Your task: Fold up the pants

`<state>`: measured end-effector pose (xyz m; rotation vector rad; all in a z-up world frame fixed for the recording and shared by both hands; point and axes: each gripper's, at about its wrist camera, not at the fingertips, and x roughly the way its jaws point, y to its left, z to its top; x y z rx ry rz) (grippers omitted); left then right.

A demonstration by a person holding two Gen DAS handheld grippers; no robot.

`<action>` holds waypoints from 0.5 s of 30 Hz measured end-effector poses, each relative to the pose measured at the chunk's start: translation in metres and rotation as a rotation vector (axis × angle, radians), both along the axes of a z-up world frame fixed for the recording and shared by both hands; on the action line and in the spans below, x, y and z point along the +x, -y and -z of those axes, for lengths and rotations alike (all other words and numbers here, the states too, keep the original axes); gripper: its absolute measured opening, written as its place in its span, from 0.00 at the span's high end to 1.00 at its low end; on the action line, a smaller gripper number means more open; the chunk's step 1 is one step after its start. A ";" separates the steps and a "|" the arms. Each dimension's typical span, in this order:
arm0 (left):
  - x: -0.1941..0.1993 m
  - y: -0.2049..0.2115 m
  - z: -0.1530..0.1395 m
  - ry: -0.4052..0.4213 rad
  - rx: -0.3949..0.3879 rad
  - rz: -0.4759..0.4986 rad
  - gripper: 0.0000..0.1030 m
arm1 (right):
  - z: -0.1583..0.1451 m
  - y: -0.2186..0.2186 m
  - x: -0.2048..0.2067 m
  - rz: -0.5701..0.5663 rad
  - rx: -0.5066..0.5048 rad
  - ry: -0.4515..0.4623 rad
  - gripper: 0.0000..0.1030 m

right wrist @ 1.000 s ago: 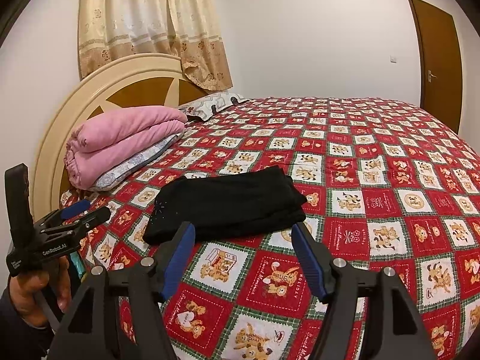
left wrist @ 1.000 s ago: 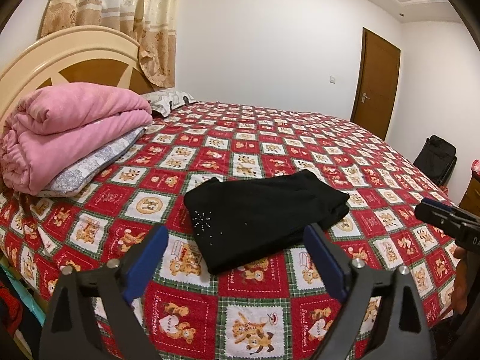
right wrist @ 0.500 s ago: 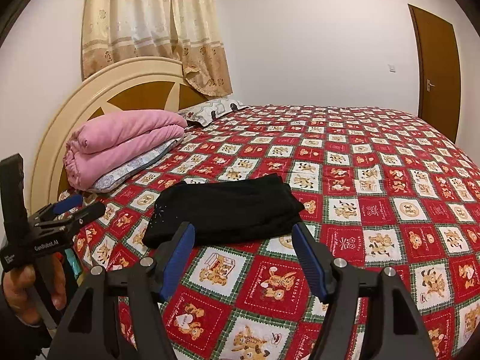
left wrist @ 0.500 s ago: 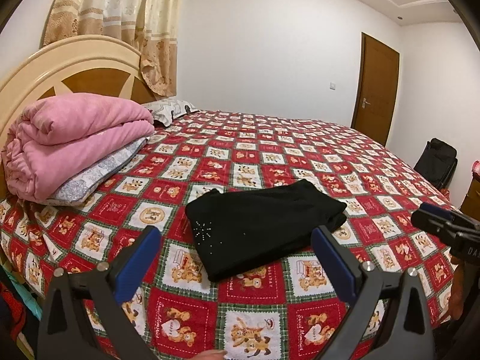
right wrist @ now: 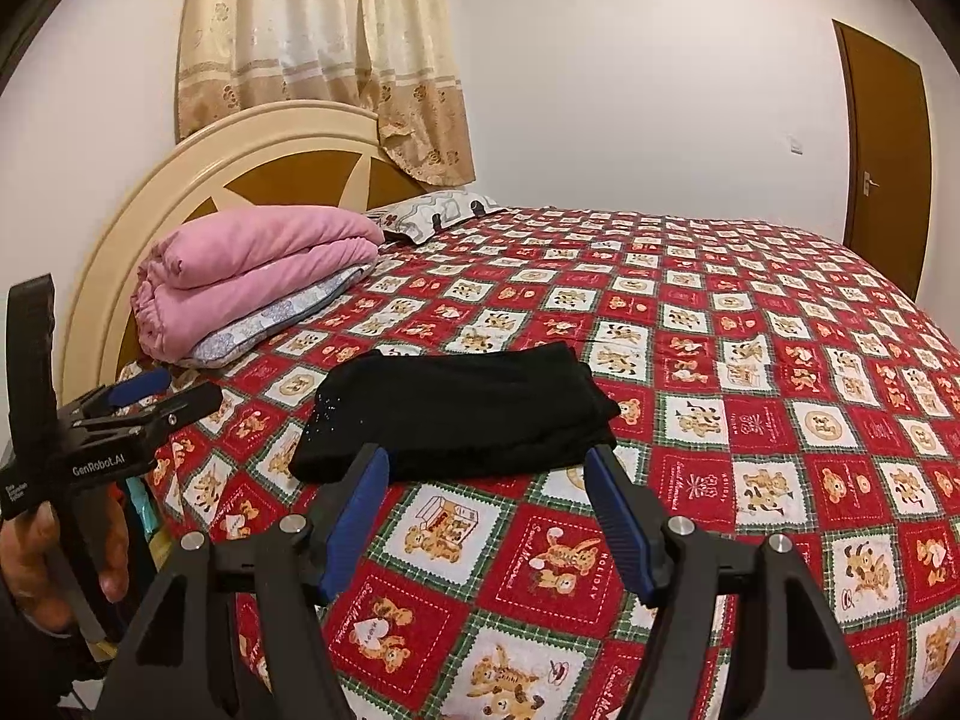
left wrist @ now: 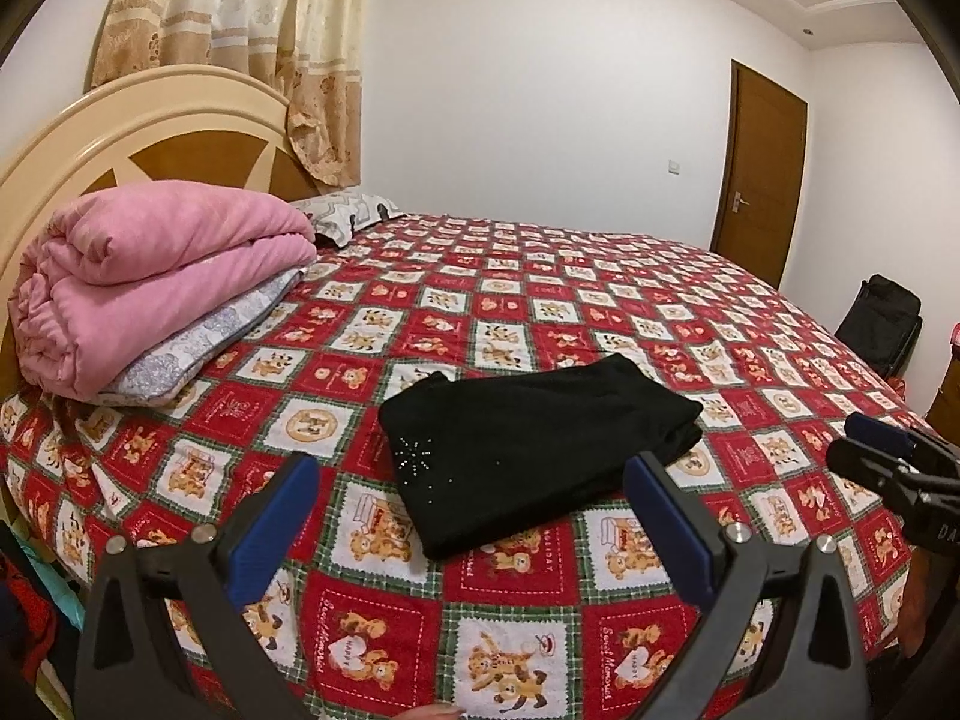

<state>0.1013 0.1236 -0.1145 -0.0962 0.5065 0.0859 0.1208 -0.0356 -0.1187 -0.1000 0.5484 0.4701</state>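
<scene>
Two tools hover over the near edge of the bed, both empty. Far left: cream arched wooden headboard, then folded pink quilt stacked on a pale grey patterned pillow. Left tool, blue-padded, has just been opening; jaws spread wide, nothing between them. Folded black pants with small sparkly studs lie flat on the red-and-white bear-print bedspread, near the front edge, just beyond both tools. Right tool is released, jaws apart, pads clear of the fabric. Brown wooden door and black bag far right.
</scene>
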 end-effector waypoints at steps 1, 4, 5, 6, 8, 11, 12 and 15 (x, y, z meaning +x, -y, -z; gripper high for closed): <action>0.000 0.001 0.000 -0.001 0.004 -0.002 0.00 | 0.001 0.000 -0.001 -0.002 -0.004 0.001 0.33; 0.000 0.001 0.000 -0.001 0.019 -0.012 0.00 | 0.002 -0.004 -0.002 -0.007 -0.017 0.005 0.33; 0.001 0.001 0.000 -0.004 0.019 -0.014 0.00 | 0.002 -0.004 -0.003 -0.008 -0.021 0.006 0.33; 0.001 0.000 0.001 -0.007 0.015 -0.017 0.00 | 0.002 -0.005 -0.003 -0.009 -0.024 0.007 0.33; 0.001 -0.002 0.003 -0.013 0.008 -0.019 0.00 | 0.003 -0.005 -0.004 -0.009 -0.026 0.006 0.33; 0.001 -0.002 0.003 -0.007 0.015 -0.020 0.00 | 0.004 -0.006 -0.004 -0.008 -0.027 0.003 0.33; 0.000 -0.002 0.003 -0.002 0.017 -0.014 0.00 | 0.004 -0.006 -0.004 -0.008 -0.027 0.002 0.33; 0.000 0.001 0.003 0.004 0.026 -0.009 0.00 | 0.004 -0.006 -0.004 -0.008 -0.022 -0.003 0.33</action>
